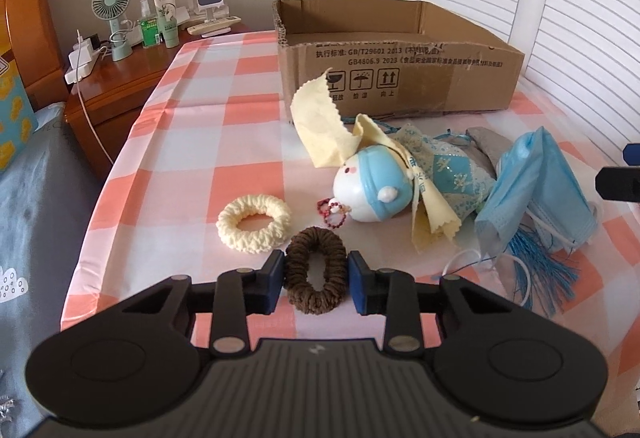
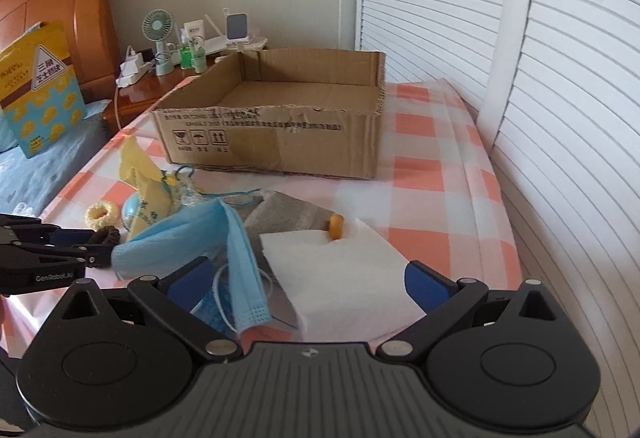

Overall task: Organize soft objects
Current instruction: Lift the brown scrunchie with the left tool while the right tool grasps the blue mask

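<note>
My left gripper [image 1: 316,272] is shut on a brown knitted scrunchie [image 1: 316,302], squeezing it into an oval on the pink checked cloth [image 1: 248,109]. A cream scrunchie [image 1: 254,224] lies just left of it. Further right lie a blue-and-white doll [image 1: 370,193] wrapped in yellow cloth [image 1: 320,125], a blue face mask [image 1: 532,189] and blue tassels [image 1: 544,270]. My right gripper [image 2: 308,286] is open above a white tissue [image 2: 340,274], with the mask [image 2: 240,250] by its left finger. The left gripper [image 2: 80,250] shows at the left edge. An open cardboard box [image 2: 276,141] stands behind.
A grey cloth [image 2: 288,213] and a small orange ring [image 2: 336,226] lie beside the tissue. A wooden nightstand [image 1: 116,77] with a fan, bottles and chargers stands at the far left. A bed with a yellow-blue bag [image 2: 40,85] is left; white louvred doors [image 2: 560,117] are right.
</note>
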`<act>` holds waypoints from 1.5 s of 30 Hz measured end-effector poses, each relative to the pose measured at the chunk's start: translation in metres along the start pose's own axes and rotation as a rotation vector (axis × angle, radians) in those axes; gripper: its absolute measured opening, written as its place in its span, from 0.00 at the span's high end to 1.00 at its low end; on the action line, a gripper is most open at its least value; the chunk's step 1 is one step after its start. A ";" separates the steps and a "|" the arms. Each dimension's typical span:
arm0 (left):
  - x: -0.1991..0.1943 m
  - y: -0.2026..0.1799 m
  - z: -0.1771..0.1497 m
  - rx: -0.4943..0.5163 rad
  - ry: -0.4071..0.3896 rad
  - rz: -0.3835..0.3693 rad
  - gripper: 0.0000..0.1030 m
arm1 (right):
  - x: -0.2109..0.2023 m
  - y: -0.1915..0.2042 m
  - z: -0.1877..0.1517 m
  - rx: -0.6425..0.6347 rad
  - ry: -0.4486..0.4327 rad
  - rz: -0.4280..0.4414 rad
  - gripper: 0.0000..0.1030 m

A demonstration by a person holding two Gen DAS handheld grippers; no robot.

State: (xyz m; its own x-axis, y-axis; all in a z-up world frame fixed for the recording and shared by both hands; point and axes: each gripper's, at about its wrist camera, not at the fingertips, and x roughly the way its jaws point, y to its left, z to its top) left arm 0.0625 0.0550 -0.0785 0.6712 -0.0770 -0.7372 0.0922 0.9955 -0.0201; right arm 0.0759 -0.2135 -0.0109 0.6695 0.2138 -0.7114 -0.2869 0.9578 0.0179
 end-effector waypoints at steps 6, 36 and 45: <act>-0.004 0.008 -0.004 -0.006 0.002 -0.009 0.69 | 0.005 0.026 0.019 -0.021 -0.007 0.117 0.00; -0.011 0.016 -0.005 0.040 -0.001 -0.029 0.69 | 0.031 0.072 0.011 -0.114 0.139 0.040 0.75; -0.033 0.012 0.006 0.080 -0.003 -0.073 0.69 | 0.012 0.065 0.015 -0.120 0.080 0.061 0.80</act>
State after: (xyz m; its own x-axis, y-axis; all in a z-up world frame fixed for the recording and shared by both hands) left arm 0.0463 0.0690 -0.0503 0.6629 -0.1498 -0.7336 0.1997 0.9797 -0.0197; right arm 0.0758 -0.1455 -0.0074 0.5932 0.2500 -0.7653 -0.4084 0.9126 -0.0184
